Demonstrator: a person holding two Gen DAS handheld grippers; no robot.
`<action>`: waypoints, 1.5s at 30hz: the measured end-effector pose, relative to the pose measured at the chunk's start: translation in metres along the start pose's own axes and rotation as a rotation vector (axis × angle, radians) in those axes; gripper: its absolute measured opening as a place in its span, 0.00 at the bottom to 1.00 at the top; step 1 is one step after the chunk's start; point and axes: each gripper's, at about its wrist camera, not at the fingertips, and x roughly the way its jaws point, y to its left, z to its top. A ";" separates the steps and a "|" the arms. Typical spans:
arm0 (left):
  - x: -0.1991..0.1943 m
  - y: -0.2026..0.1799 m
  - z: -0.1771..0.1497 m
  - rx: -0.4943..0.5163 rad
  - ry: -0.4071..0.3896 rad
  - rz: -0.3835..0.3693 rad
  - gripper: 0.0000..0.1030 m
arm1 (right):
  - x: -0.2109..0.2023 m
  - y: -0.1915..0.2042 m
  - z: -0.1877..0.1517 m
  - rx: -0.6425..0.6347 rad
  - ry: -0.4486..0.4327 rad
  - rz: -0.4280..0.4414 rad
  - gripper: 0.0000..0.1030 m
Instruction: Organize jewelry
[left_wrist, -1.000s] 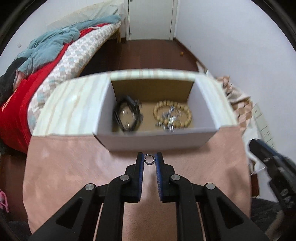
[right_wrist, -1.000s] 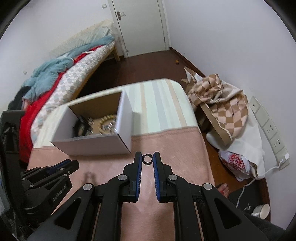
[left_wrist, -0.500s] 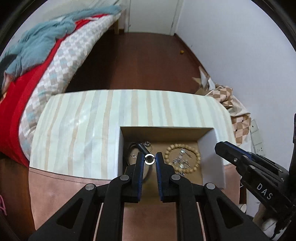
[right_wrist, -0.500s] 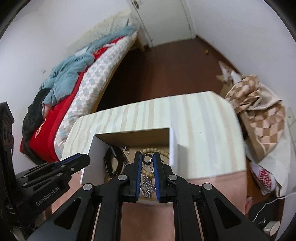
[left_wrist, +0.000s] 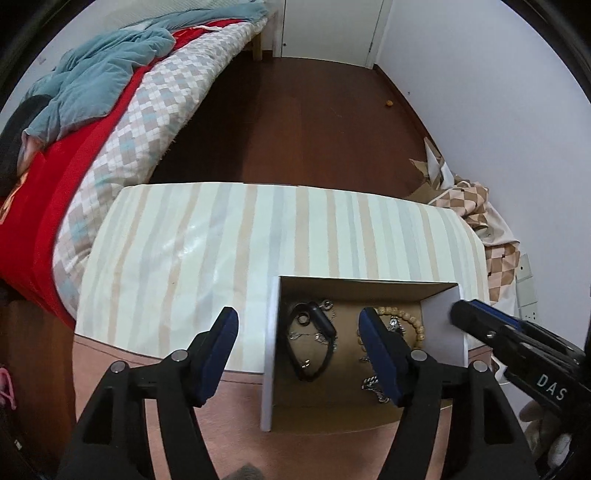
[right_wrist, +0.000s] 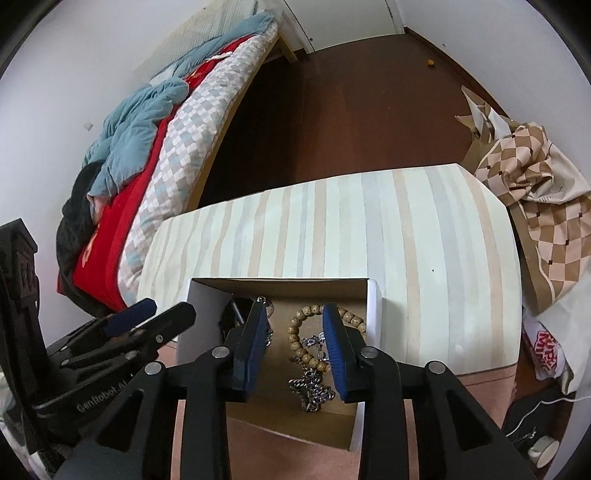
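I'm over the cardboard box (left_wrist: 445, 325) w/ both tools. It sits at the near right of the striped table (left_wrist: 229, 258), on the edge of a pink cloth (left_wrist: 236, 435).

Left gripper (left_wrist: 299, 347): jaws opening, wide apart, nothing between the pads; they straddle the box's left wall. A small dark ring (left_wrist: 305, 317) lies on the box floor inside the loop of a black band (left_wrist: 314, 343).

Right gripper (right_wrist: 295, 343): jaws opening too, less far apart, empty. Below the gap lie a wooden bead bracelet (right_wrist: 306, 321) and a silver chain (right_wrist: 312, 391). I can't tell if a ring landed among them.

Handling, my guess:
- Rings: tiny, light, hard, slick metal. Pinch across the band at the pad tips; they'd pop out or roll easily.
- Bead bracelet: light, floppy, prob. on elastic. Take one side of the loop, beads seated between the pads.
- Chain: limp, snags on its neighbours. Grab a bunched bit, lift slow so it doesn't drag the beads along.
- Black band: soft, grippy, easiest of the lot; clamp anywhere on the strap.

Box is light card, so nudging a wall would prob. shift it.
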 end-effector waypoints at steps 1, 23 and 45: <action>-0.002 0.002 -0.001 -0.002 -0.004 0.011 0.71 | -0.004 0.000 -0.001 -0.003 -0.010 -0.014 0.33; -0.081 0.001 -0.072 0.003 -0.097 0.132 1.00 | -0.085 0.038 -0.080 -0.128 -0.102 -0.461 0.98; -0.270 -0.016 -0.135 0.020 -0.330 0.099 1.00 | -0.294 0.116 -0.160 -0.158 -0.375 -0.448 0.98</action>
